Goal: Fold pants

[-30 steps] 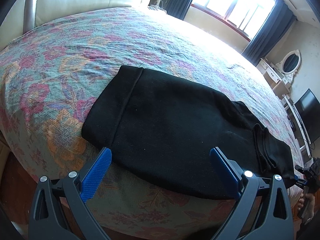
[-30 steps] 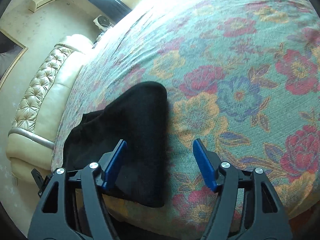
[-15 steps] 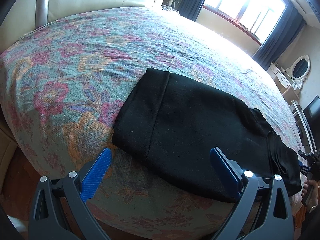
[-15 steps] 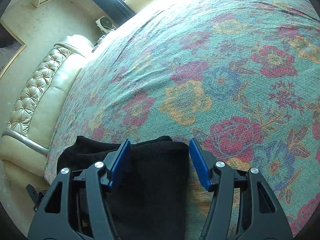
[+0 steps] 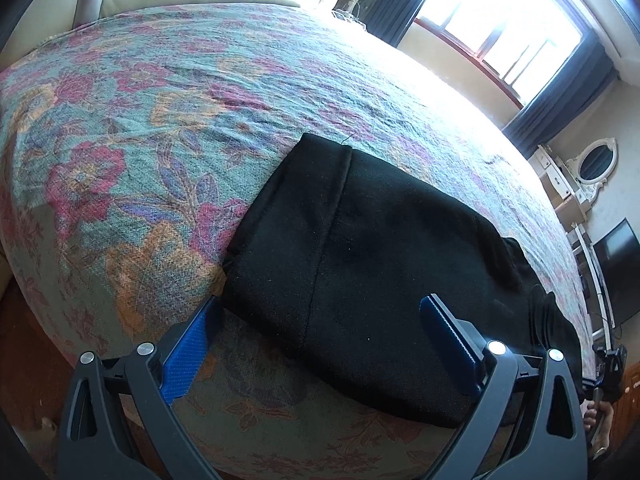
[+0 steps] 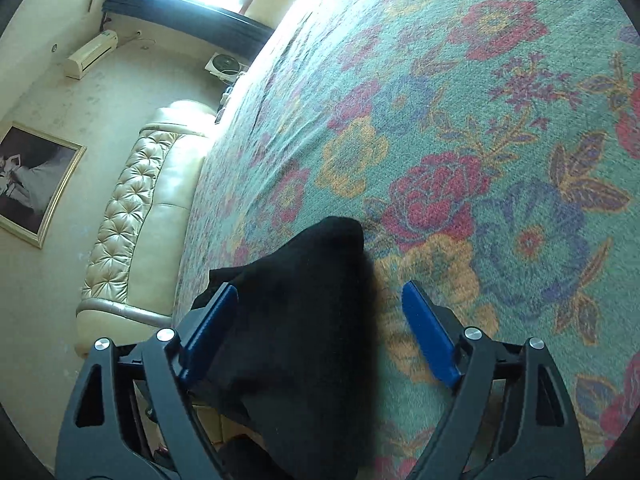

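Black pants (image 5: 380, 264) lie folded lengthwise along the near edge of a floral bedspread (image 5: 140, 128). My left gripper (image 5: 320, 340) is open, its blue pads on either side of the near hem end, just above the cloth. In the right wrist view the other end of the pants (image 6: 304, 320) bulges up between the pads of my right gripper (image 6: 320, 332), which is open and holds nothing. The bedspread (image 6: 500, 140) spreads beyond it.
A cream tufted headboard (image 6: 132, 216) stands at the bed's far end. A bright window (image 5: 508, 28) with dark curtains, a white dresser with oval mirror (image 5: 592, 160) and a TV (image 5: 616, 272) line the far side. The wooden floor (image 5: 24, 340) lies below the bed's edge.
My left gripper has slid left toward the hem end of the pants. My right gripper's jaws narrowed over the cloth half a second ago and have now opened wide again.
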A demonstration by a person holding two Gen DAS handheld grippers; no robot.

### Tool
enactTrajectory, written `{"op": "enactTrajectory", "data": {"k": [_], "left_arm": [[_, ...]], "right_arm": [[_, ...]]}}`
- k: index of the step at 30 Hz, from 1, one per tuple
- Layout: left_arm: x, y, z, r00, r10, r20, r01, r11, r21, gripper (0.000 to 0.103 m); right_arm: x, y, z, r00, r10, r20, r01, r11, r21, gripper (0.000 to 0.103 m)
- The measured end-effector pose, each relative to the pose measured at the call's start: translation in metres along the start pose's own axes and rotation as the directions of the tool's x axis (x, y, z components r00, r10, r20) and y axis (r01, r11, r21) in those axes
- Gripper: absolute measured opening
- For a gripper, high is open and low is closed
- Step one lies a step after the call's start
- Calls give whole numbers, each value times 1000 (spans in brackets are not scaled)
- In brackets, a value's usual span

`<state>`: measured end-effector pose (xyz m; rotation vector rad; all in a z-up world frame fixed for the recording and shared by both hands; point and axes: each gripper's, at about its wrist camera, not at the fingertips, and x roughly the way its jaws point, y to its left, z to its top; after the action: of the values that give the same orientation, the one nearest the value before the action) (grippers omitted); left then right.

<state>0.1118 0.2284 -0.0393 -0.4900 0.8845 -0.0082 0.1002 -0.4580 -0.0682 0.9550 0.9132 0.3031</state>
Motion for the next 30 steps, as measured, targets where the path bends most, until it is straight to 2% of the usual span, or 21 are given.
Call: {"op": "enactTrajectory", "data": {"k": [4, 5, 6, 7, 9, 11, 13, 14, 17, 20, 22, 25, 28, 29, 30], "left_arm": [[-1, 1, 2, 999, -33, 5, 33, 999, -5, 98], [-1, 1, 3, 999, -44, 3, 44, 999, -4, 98], [-2, 1, 4, 998, -56, 1, 56, 998, -6, 98], [-2, 2, 4, 997, -72, 1, 72, 997, -12, 98], [-3, 7, 8, 994, -109, 3, 109, 993, -32, 98], [-6, 16, 15, 988, -157, 12, 158, 986, -58, 98], [-10, 28, 24, 975, -223, 20, 223, 971, -89, 98], [-11, 35, 30, 967, -252, 22, 253, 962, -104, 98], [-4, 57, 52, 946, -324, -2, 321, 938, -128, 98], [13, 65, 74, 929, -360, -87, 350, 930, -113, 98], [28, 60, 85, 908, -381, -173, 374, 924, -73, 98], [51, 44, 90, 888, -355, -291, 373, 928, 7, 98], [62, 30, 95, 875, -355, -330, 391, 919, 47, 98], [64, 27, 96, 867, -371, -332, 405, 913, 39, 98], [67, 24, 96, 853, -400, -336, 432, 902, 23, 98]], "right_arm": [[-13, 2, -34, 997, -28, -71, 21, 996, -92, 84], [-15, 6, -43, 996, -64, -66, 53, 987, -153, 78], [-15, 8, -50, 988, -136, -65, 119, 968, -223, 61], [-14, 8, -53, 985, -159, -71, 138, 961, -241, 59], [-19, 6, -50, 988, -139, -71, 121, 970, -212, 58], [-24, 4, -48, 991, -116, -70, 102, 980, -173, 62], [-31, 1, -46, 997, -63, -54, 57, 993, -103, 82], [-37, 0, -45, 999, -39, -38, 36, 996, -81, 85], [-44, 8, -43, 999, -19, -25, 17, 996, -88, 86], [-41, 26, -41, 999, -10, -31, 7, 994, -108, 86], [-36, 33, -41, 999, -2, -39, -2, 994, -107, 87], [-28, 44, -44, 999, -3, -54, -3, 993, -116, 90], [-22, 52, -45, 998, -6, -58, -1, 992, -124, 91], [-21, 54, -45, 998, -11, -58, 4, 992, -126, 91], [-21, 55, -44, 998, -18, -56, 10, 992, -128, 91]]}}
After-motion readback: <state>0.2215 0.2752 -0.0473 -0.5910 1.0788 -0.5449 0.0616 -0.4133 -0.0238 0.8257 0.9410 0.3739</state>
